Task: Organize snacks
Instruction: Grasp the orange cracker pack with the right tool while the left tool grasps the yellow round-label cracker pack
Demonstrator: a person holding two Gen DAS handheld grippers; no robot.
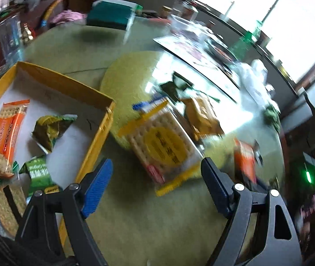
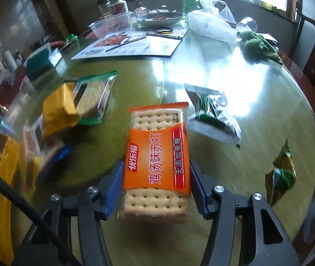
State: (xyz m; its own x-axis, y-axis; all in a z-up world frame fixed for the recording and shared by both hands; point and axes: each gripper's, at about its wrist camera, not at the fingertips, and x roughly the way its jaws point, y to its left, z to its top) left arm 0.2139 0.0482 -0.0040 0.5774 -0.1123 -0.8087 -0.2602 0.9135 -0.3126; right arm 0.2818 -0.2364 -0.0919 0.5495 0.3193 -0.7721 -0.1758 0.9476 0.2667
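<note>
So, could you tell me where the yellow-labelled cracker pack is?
In the left wrist view the yellow-labelled cracker pack lies on the table, right of the yellow box, ahead of the open left gripper.

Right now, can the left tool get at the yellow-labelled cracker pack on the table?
Probably yes. The left tool hangs open just short of the yellow-labelled cracker pack, with only bare table between. The yellow box sits off to its side, clear of the path.

We see the left black two-finger gripper (image 1: 155, 181): matte black angular linkage arms, triangular cut-outs, round silver screws at the pivots, and ribbed blue pads (image 1: 97, 188) on the inner faces of its fingers. The right black two-finger gripper (image 2: 155, 190) is the same build, with blue pads and silver screws. A black braided cable (image 2: 22, 201) crosses its lower left.
</note>
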